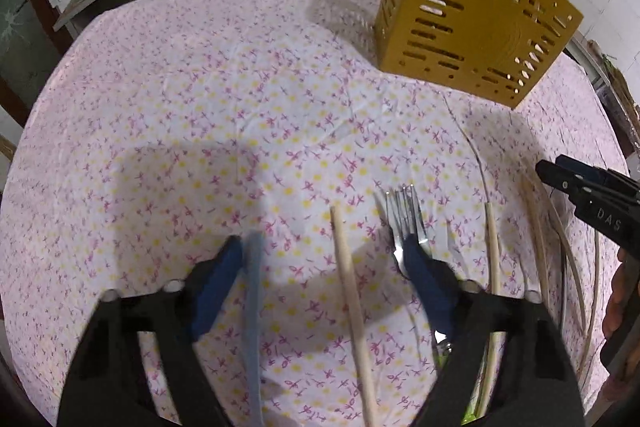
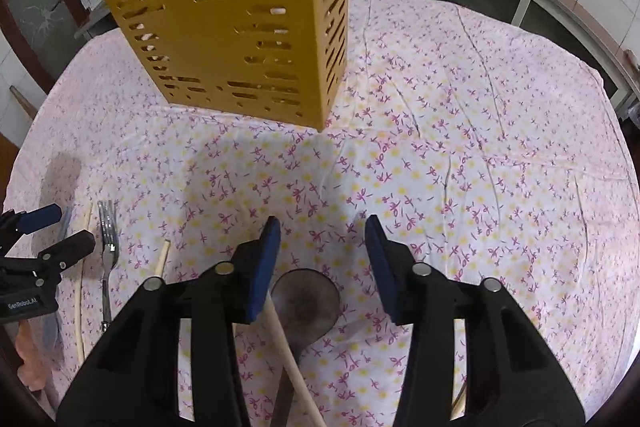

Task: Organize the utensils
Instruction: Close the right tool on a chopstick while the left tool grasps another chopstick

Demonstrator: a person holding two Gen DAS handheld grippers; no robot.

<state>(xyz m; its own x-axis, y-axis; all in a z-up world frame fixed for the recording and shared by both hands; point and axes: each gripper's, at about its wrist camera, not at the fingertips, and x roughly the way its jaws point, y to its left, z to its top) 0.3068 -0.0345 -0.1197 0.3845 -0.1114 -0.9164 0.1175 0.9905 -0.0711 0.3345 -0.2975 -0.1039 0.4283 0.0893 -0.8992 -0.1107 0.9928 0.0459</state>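
Your left gripper [image 1: 324, 259] gapes wide over a chopstick [image 1: 352, 299], its right finger covering the fork [image 1: 406, 217]. Your right gripper [image 2: 322, 259] also gapes, holding nothing, above what looks like a ladle [image 2: 306, 301]. The yellow holder [image 2: 240, 27] stands toward the table's [image 2: 480, 147] far edge.

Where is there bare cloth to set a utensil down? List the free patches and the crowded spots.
Free: the wide stretch of tablecloth right of the yellow holder, ahead of the right gripper; also the cloth left of the holder, ahead of the left gripper. Crowded: the near strip, where the fork, chopsticks and spoon lie close together.
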